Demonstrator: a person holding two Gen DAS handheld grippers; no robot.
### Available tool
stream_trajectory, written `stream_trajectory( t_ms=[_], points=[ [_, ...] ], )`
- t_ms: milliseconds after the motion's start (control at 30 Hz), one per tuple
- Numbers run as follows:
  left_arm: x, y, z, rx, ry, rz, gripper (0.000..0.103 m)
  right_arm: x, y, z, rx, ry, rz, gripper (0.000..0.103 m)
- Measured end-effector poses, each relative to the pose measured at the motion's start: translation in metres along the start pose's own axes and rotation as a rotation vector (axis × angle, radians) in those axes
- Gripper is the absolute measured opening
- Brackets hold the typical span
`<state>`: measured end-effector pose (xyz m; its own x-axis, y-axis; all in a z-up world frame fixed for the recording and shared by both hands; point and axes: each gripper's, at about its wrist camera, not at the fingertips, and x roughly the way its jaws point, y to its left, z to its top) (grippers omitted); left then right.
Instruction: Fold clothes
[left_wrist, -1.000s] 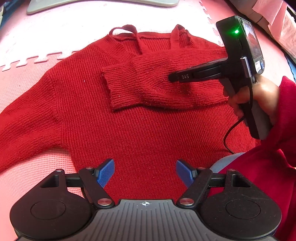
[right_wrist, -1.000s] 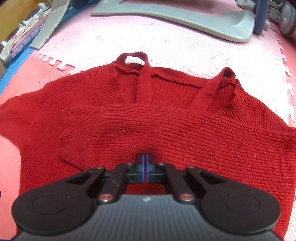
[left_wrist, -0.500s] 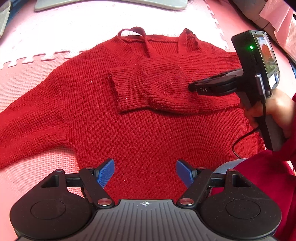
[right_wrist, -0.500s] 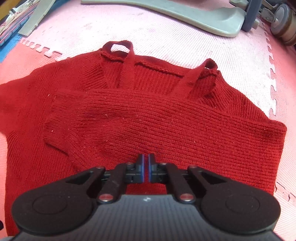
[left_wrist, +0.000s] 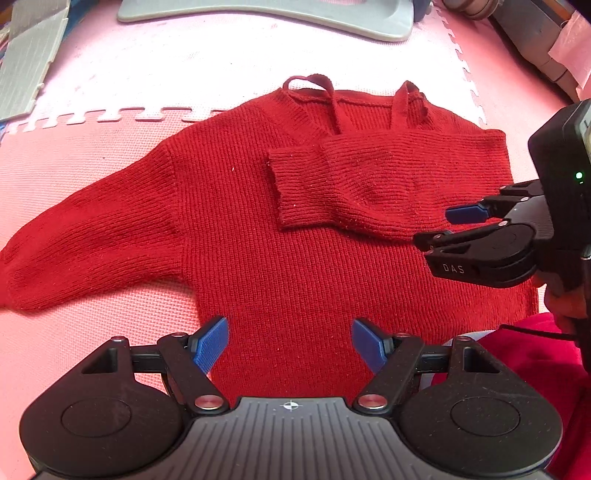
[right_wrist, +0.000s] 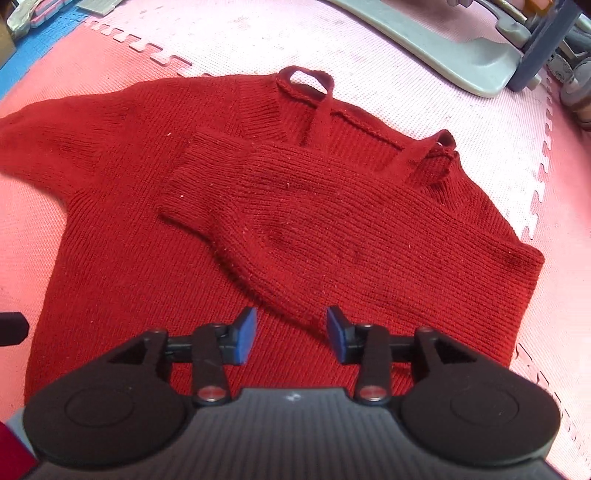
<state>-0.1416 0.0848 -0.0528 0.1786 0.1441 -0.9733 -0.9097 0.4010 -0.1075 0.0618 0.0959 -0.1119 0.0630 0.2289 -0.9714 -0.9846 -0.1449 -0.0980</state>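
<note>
- The red rib-knit sweater (left_wrist: 295, 236) lies flat on the pink foam puzzle-mat floor (left_wrist: 92, 155), neck at the far side, hem near me.
- Its knit is chunky, with fine pale lint specks; two narrow red straps (left_wrist: 334, 110) cross the neck opening, the left one looping past the collar.
- The right sleeve (left_wrist: 354, 192) is folded leftwards across the chest, its ribbed cuff ending just left of centre; the left sleeve (left_wrist: 85, 240) lies spread out to the left on the mat.
- My left claw (left_wrist: 290, 345) is wide apart and holds nothing, its blue pads above the hem.
- My right claw (right_wrist: 291, 334) is also parted and empty, just near of the folded sleeve's lower edge.
- Only the left wrist view shows my right claw from the side, with a green light on its black body, my hand (left_wrist: 565, 302) on the grip and a red sleeve (left_wrist: 535, 354) at the near right.
- Only the right wrist view shows the blue mat (right_wrist: 40, 40) at the far left.
- A grey plastic base (left_wrist: 266, 14) lies on the floor beyond the collar; interlocking mat teeth run along the seams.
</note>
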Motion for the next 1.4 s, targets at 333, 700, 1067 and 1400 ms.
stream_trajectory(
  t_ms=[333, 700, 1067, 1400],
  points=[
    [-0.045, 0.001, -0.034, -0.108, -0.033, 0.047, 0.076, -0.075, 0.043, -0.009, -0.132, -0.052, 0.075, 0.055],
    [-0.125, -0.012, -0.085, -0.220, -0.145, 0.085, 0.076, -0.157, 0.060, -0.040, -0.172, -0.174, 0.120, 0.060],
    [-0.171, -0.027, -0.137, -0.228, -0.220, 0.047, 0.076, -0.216, 0.068, -0.078, -0.117, -0.248, 0.087, 0.065],
    [-0.194, 0.007, -0.165, -0.308, -0.291, 0.082, 0.076, -0.225, 0.106, -0.073, -0.168, -0.243, 0.082, 0.065]
  ],
)
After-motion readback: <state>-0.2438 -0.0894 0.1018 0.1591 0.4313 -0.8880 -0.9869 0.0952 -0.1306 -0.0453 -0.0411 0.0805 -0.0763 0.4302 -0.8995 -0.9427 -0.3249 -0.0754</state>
